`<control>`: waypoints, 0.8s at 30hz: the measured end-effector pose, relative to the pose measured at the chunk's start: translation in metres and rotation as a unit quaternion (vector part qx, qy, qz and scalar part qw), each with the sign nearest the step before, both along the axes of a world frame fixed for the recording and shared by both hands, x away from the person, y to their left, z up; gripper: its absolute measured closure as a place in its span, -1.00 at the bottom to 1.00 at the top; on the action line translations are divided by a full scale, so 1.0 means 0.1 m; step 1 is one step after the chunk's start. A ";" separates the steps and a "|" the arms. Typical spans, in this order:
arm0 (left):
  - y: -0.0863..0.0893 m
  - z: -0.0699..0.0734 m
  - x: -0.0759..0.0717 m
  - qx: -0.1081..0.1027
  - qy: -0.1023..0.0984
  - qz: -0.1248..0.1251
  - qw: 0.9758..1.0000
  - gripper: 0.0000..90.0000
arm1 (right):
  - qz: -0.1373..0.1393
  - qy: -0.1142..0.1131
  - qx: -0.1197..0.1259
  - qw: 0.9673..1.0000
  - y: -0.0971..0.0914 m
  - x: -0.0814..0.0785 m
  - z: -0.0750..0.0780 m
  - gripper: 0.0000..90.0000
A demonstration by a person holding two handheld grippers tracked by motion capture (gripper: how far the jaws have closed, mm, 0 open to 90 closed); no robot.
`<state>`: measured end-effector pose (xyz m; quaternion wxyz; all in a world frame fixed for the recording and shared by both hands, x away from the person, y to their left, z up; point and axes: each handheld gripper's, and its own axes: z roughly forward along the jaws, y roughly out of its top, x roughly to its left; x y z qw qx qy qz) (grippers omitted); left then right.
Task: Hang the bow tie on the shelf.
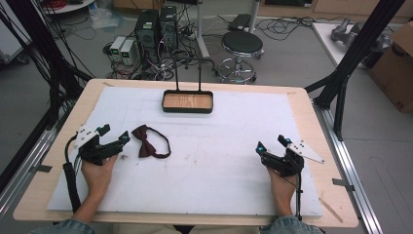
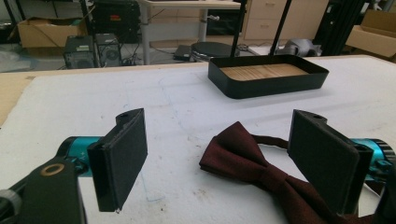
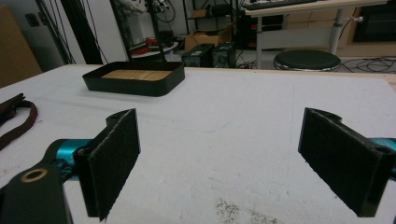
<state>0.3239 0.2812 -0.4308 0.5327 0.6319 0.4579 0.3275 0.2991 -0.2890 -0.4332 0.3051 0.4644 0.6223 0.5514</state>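
Gaping left claw beside bow tie, right claw spread wide, no legible writing

The high view looks down overhead; both gripper views sit low, facing forward, sharing the black tray.

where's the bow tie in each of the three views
High view: the bow tie lies left of centre on the white mat, just right of the left claw.
Left gripper view: low, right of centre, running behind the right-hand jaw.
Right gripper view: at the far left edge, mostly its strap, partly cut off.
Shared landmark: the black tray with a wooden floor, beyond the bow tie.
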 end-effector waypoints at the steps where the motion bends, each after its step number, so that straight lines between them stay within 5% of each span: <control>1: 0.00 0.00 0.00 0.000 -0.001 0.001 1.000 -0.55 | 0.000 -0.002 -0.001 1.000 0.00 0.00 0.00 -0.73; 20: -0.18 0.02 0.03 -0.018 0.002 0.006 1.000 -0.46 | -0.001 0.001 0.000 1.000 0.00 0.01 0.00 -0.73; 24: -0.28 0.01 0.08 -0.012 0.027 0.008 1.000 -0.45 | -0.001 0.002 0.000 1.000 0.00 0.01 0.00 -0.73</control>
